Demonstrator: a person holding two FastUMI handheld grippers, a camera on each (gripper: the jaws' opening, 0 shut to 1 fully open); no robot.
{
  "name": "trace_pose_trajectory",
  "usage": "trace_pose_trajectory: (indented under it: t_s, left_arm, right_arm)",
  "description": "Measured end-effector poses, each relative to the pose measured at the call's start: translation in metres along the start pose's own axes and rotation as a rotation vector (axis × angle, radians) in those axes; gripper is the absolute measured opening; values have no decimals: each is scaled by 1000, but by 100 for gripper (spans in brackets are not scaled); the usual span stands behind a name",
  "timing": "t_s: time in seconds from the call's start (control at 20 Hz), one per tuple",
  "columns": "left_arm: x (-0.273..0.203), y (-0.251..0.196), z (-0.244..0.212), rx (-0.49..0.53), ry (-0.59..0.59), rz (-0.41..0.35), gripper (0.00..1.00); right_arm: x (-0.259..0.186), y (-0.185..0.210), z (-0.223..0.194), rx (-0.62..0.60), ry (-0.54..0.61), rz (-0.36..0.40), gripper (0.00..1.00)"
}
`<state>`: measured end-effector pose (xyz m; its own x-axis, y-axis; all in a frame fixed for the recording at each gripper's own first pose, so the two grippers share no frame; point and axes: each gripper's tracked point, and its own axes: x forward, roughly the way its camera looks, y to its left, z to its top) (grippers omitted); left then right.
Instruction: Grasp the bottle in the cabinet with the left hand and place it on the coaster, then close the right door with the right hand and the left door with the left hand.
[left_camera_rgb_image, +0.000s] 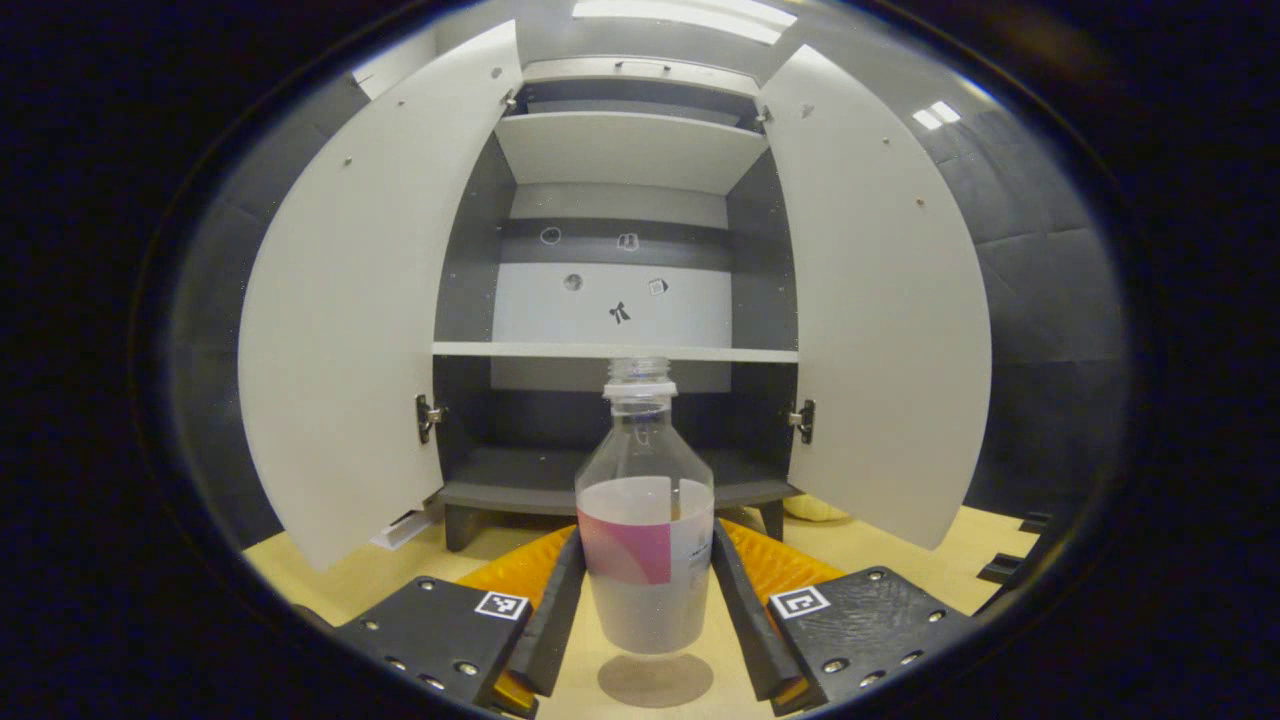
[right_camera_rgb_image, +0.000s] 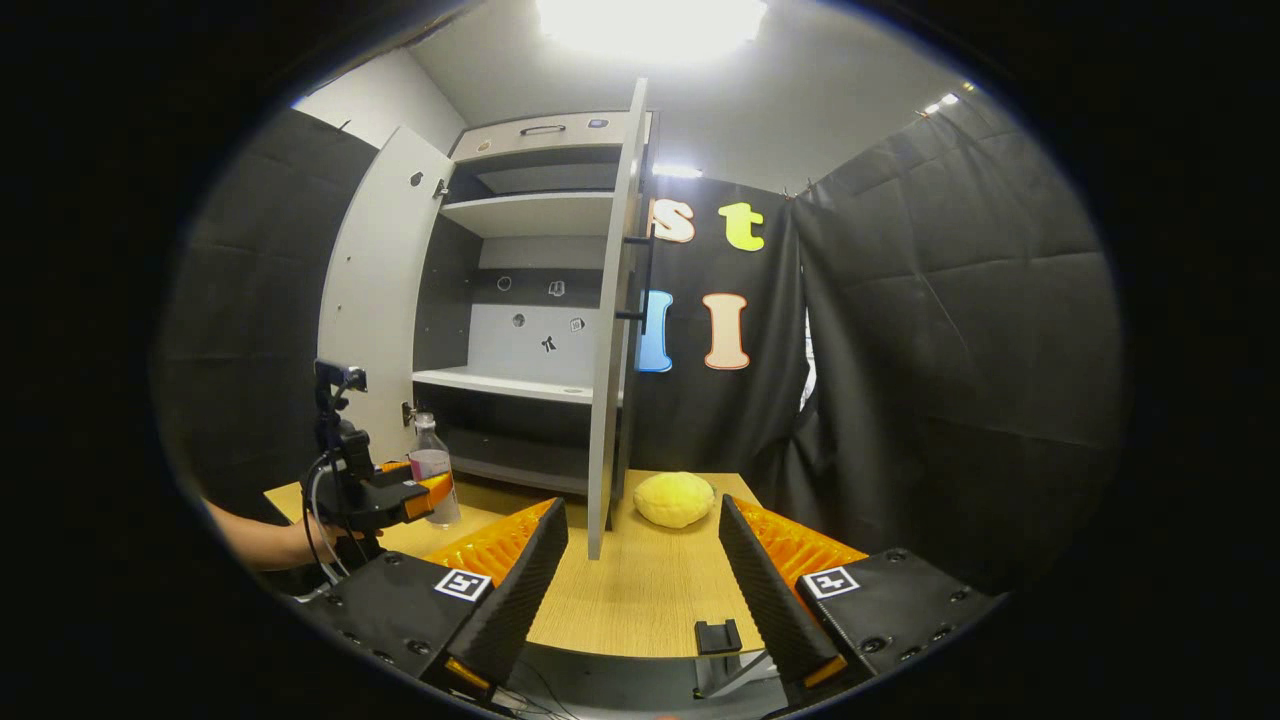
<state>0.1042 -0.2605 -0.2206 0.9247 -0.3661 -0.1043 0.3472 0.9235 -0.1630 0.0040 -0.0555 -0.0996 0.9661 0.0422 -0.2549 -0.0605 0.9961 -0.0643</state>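
Left tongs (left_camera_rgb_image: 648, 600) grip clear capless plastic bottle (left_camera_rgb_image: 645, 520) above grey round coaster (left_camera_rgb_image: 655, 680); off-centre release risks tipping. Right tongs (right_camera_rgb_image: 640, 570) gape empty.

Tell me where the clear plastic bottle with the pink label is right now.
The clear plastic bottle with the pink label sits upright between the left gripper's fingers, out of the open grey cabinet, above the wooden table.
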Motion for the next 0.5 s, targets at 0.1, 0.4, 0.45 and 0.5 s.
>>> trace_pose_trajectory:
  t_s: [0.1, 0.4, 0.45, 0.5]
  left_arm:
    - [-2, 1, -13, -1, 10, 7, 72]
    - [3, 0, -64, -9, 92, 13, 72]
    - [2, -1, -70, -12, 98, 13, 72]
    - [1, -2, -74, -11, 102, 16, 72]
  right_arm:
    - [-2, 0, -2, 4, 6, -1, 97]
    - [-9, -2, -7, -10, 28, -9, 97]
    - [-9, -3, -8, -11, 32, -11, 97]
    - [-9, -2, -9, -7, 35, -11, 97]
